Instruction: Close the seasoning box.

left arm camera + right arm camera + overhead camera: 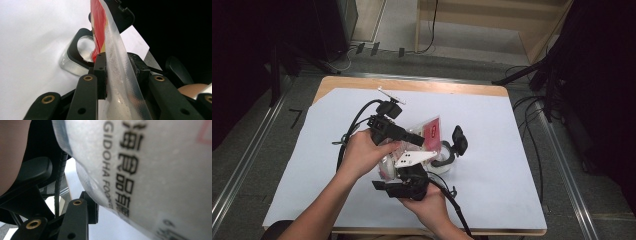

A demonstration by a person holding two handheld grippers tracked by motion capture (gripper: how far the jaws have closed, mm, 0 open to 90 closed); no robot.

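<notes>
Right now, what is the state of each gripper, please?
Left gripper: closed on the clear edge of the food pouch.
Right gripper: against the same pouch; grip cannot be told.

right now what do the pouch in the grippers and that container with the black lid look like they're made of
Pouch: seemingly thin plastic film, clear and frosted at the sealed edge, printed red farther up; it bends between the left gripper's pads. Container: probably clear glass or hard plastic, glossy and see-through, with a matte black lid ring, likely plastic.

Both grippers are chunky black plastic: left gripper (419, 139), right gripper (404, 186). Brass-ringed pivot holes on the jaw arms, black cables trailing off, and a whitish three-cornered plate (413, 158) on the right one. Bare forearms.
</notes>
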